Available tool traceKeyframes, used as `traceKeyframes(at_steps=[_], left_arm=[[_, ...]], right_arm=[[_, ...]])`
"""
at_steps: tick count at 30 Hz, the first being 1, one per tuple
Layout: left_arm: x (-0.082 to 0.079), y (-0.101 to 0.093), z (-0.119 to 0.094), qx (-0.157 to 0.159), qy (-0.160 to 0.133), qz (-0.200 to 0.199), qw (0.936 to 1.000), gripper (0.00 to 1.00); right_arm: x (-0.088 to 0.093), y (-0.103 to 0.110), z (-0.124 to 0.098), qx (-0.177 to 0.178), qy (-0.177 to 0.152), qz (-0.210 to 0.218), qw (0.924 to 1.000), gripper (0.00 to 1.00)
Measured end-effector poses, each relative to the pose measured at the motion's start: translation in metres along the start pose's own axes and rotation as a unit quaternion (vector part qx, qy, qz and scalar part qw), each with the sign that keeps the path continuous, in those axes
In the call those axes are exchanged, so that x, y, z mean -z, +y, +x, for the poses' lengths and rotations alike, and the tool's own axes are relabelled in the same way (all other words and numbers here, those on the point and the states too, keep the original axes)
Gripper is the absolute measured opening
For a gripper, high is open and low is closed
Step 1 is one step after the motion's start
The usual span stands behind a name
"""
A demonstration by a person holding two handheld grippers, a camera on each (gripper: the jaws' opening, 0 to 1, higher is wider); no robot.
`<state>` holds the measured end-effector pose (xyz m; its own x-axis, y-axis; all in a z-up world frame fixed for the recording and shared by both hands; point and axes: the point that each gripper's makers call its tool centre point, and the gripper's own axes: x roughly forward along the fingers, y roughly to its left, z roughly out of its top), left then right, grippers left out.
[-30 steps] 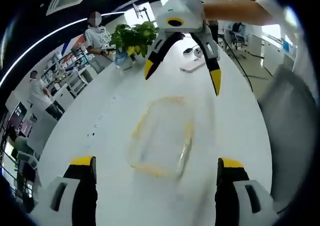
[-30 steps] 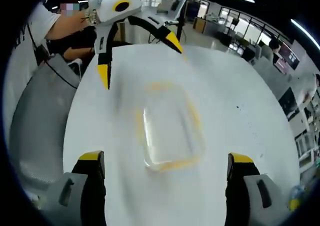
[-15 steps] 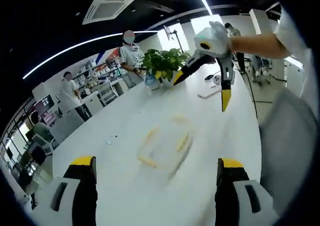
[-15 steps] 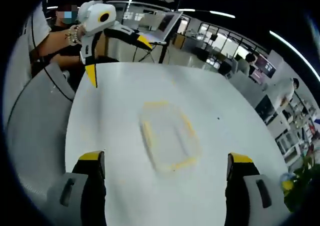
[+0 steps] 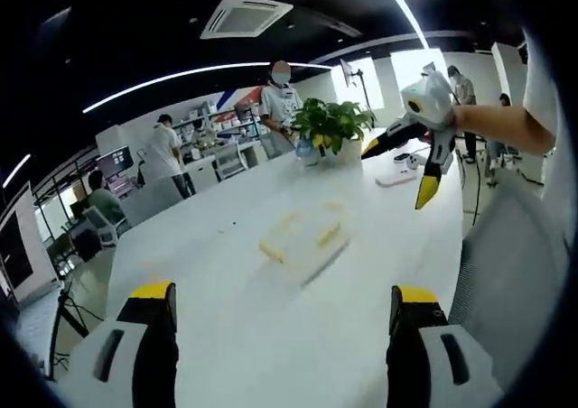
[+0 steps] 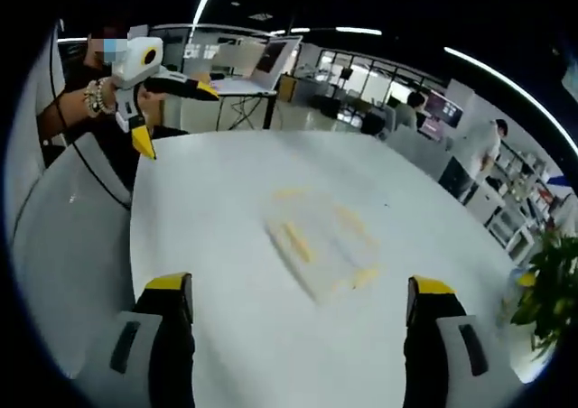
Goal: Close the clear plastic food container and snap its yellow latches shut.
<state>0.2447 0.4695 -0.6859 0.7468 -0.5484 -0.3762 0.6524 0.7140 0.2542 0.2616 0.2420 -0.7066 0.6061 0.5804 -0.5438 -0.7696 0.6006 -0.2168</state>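
A clear plastic container (image 5: 302, 236) with yellow latches lies on the white table (image 5: 226, 273), a fair way ahead of my left gripper (image 5: 280, 292), which is open with nothing between its fingers. In the right gripper view the same container (image 6: 321, 241) sits mid-table beyond my right gripper (image 6: 298, 286), also open and holding nothing. The right gripper (image 5: 402, 169) hangs in the air at the upper right of the left gripper view, held by a hand, jaws apart. The left gripper (image 6: 174, 116) shows likewise at the upper left of the right gripper view. The container is blurred; its latches' state is unclear.
A potted plant (image 5: 334, 124) and a small white device (image 5: 395, 179) stand at the table's far end. A grey chair (image 5: 506, 273) is beside the table edge, also seen as the grey chair (image 6: 63, 236). People (image 5: 280, 97) stand beyond the table.
Both cameras have lifted and pulled back, so the container looks smaller and farther away. Each gripper has drawn away from it. Both stay open.
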Motion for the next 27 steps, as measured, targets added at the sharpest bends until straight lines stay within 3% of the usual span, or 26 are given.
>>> traceKeyframes(at_steps=[2,5,8,10,13,15,17,21,23,27], left_arm=[[0.006,-0.004,-0.003,-0.003,0.001,-0.006,1.0000,0.96],[0.014,-0.013,-0.007,0.002,0.000,-0.028,0.9996,0.96],[0.019,-0.021,-0.010,0.002,-0.001,-0.032,0.9995,0.90],[0.015,-0.026,-0.012,0.002,-0.022,-0.043,0.9988,0.91],[0.015,-0.029,-0.014,0.000,-0.029,-0.049,0.9984,0.91],[0.021,-0.032,-0.012,0.005,-0.013,-0.040,0.9991,0.91],[0.020,-0.030,-0.013,-0.001,-0.014,-0.034,0.9993,0.91],[0.020,-0.032,-0.009,0.004,-0.018,-0.035,0.9992,0.91],[0.027,-0.032,-0.006,0.002,-0.001,-0.019,0.9998,0.90],[0.030,-0.035,-0.004,0.008,0.010,-0.014,0.9998,0.91]], right_arm=[[0.005,0.009,-0.002,-0.007,0.006,0.015,0.9998,0.94],[0.007,0.016,-0.003,0.017,0.000,0.015,0.9998,0.92],[0.006,0.025,-0.002,0.039,-0.023,0.041,0.9981,0.91],[0.008,0.032,0.000,0.044,-0.030,0.045,0.9976,0.91],[0.016,0.035,0.003,0.059,-0.028,0.051,0.9966,0.90],[0.018,0.037,0.003,0.067,-0.034,0.059,0.9954,0.86],[0.017,0.039,0.004,0.071,-0.049,0.059,0.9945,0.82],[0.016,0.038,0.005,0.077,-0.059,0.066,0.9931,0.84],[0.017,0.036,0.006,0.081,-0.067,0.077,0.9915,0.84],[0.026,0.033,0.006,0.088,-0.049,0.080,0.9917,0.80]])
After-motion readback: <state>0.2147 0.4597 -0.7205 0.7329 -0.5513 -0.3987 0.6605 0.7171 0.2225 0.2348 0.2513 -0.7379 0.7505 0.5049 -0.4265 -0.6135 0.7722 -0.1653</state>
